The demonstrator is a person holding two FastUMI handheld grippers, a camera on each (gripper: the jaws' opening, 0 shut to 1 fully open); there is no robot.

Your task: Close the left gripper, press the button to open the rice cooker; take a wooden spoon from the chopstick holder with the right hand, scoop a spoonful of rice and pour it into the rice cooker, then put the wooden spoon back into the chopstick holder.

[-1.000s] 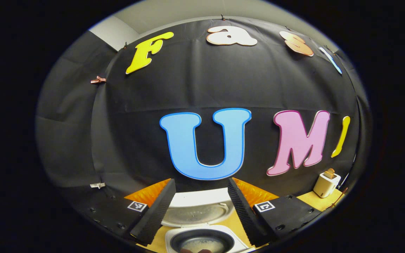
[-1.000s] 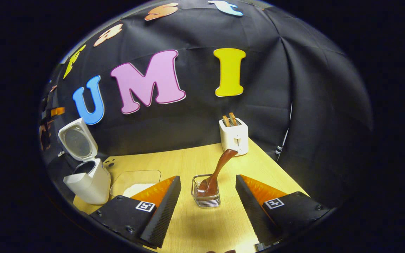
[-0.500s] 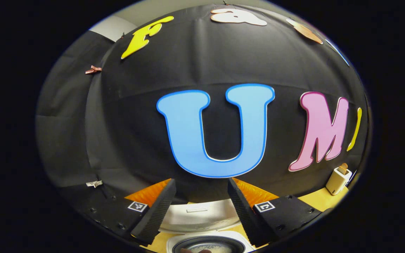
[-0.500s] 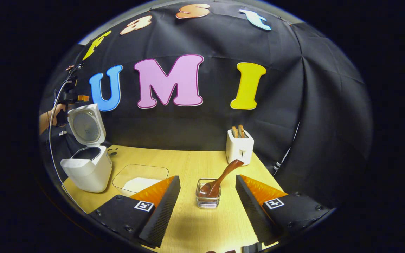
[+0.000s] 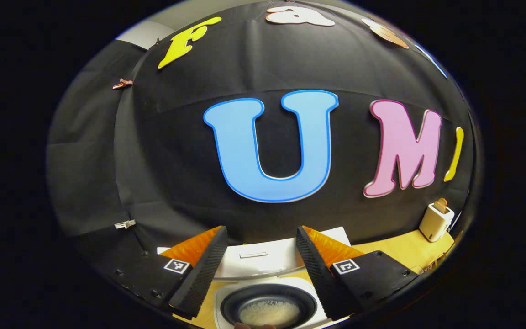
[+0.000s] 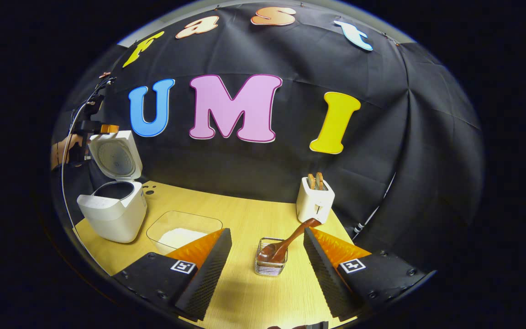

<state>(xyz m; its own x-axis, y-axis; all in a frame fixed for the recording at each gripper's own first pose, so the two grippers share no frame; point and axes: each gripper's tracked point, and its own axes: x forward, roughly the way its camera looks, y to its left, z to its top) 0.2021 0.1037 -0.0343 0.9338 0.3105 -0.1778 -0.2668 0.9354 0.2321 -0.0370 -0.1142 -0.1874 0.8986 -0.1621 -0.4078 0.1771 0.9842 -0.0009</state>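
Note:
The white rice cooker (image 6: 112, 214) stands at the table's left with its lid (image 6: 117, 155) raised. Seen from above in the left gripper view, its dark inner pot (image 5: 270, 310) holds some rice. My left gripper (image 5: 261, 230) hovers open over the cooker, with the raised lid (image 5: 256, 258) between its fingers but not touching them. In the right gripper view a hand holds the left gripper (image 6: 93, 129) above the lid. A wooden spoon (image 6: 292, 235) leans in the wire chopstick holder (image 6: 270, 265). My right gripper (image 6: 267, 233) is open, just short of the holder.
A clear container of rice (image 6: 183, 230) lies between the cooker and the holder. A white toaster (image 6: 315, 201) with two slices stands at the back, and the same toaster (image 5: 435, 219) sits far right in the left gripper view. The wooden table (image 6: 244, 214) ends at the cloth wall.
The left gripper has shifted over the cooker, so more of the pot and its rice shows. The right gripper has drawn back from the holder. Both stayed open.

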